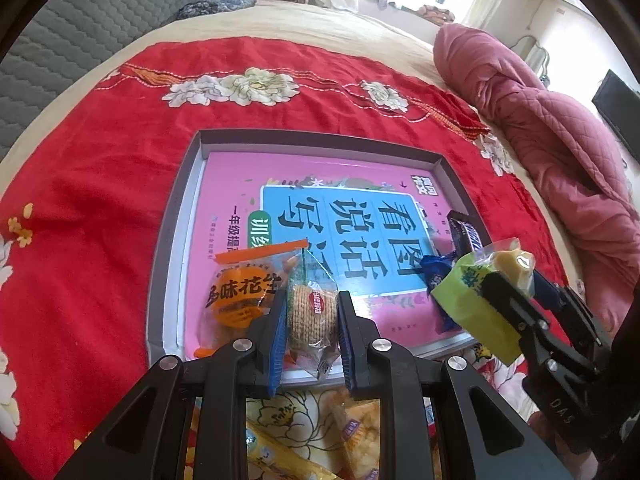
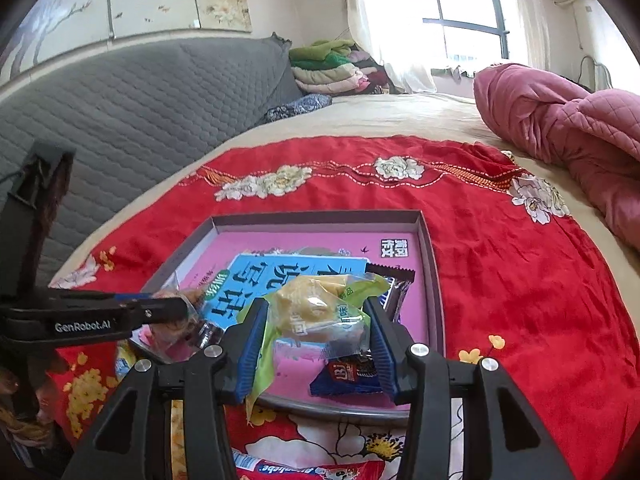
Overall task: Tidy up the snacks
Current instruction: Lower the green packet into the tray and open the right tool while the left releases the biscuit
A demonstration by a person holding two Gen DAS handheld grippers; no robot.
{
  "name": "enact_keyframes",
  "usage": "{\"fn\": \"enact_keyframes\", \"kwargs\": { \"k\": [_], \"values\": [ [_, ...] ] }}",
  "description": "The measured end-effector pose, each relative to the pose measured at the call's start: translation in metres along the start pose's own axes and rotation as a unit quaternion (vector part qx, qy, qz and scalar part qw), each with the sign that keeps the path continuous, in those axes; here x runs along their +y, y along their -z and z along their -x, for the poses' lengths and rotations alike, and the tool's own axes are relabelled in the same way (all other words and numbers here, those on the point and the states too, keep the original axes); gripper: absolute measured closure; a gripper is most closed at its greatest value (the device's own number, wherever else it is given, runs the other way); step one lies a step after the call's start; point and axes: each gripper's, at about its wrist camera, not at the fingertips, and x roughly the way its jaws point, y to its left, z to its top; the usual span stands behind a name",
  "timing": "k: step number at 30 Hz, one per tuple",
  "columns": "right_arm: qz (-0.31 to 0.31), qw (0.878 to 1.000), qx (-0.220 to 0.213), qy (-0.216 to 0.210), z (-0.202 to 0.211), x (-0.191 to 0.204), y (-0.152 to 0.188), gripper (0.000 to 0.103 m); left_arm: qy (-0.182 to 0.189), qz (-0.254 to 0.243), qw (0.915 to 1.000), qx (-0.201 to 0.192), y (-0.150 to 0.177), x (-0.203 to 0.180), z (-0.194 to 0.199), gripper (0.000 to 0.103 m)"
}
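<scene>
A grey shallow box (image 1: 172,216) with a pink and blue book (image 1: 320,216) in it lies on the red cloth. My left gripper (image 1: 313,308) is shut on a clear-wrapped round cracker pack (image 1: 312,312) over the box's near edge, next to an orange peanut pack (image 1: 240,296). My right gripper (image 2: 316,320) is shut on a green-wrapped yellow cake (image 2: 312,308) above the box's right side; it also shows in the left wrist view (image 1: 480,300). A dark chocolate bar (image 2: 394,284) and a blue snack pack (image 2: 348,376) lie in the box.
Loose snack packs lie on the cloth near me (image 1: 352,440), with a red pack (image 2: 320,472) in the right wrist view. A pink quilt (image 2: 560,120) is bunched at the right. A grey padded headboard (image 2: 140,100) is at the left.
</scene>
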Motion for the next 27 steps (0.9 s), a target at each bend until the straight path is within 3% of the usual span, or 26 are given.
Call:
{"fn": "enact_keyframes", "kwargs": {
  "k": [11,27],
  "values": [
    [0.049,0.998,0.027,0.032,-0.017,0.013,0.008,0.051,-0.018,-0.001,0.9998,-0.002,0.000,0.007,-0.002,0.079],
    [0.039,0.999,0.019,0.031,-0.015,0.010,0.007,0.050,-0.021,-0.003,0.9998,0.001,0.000,0.008,-0.009,0.079]
  ]
}}
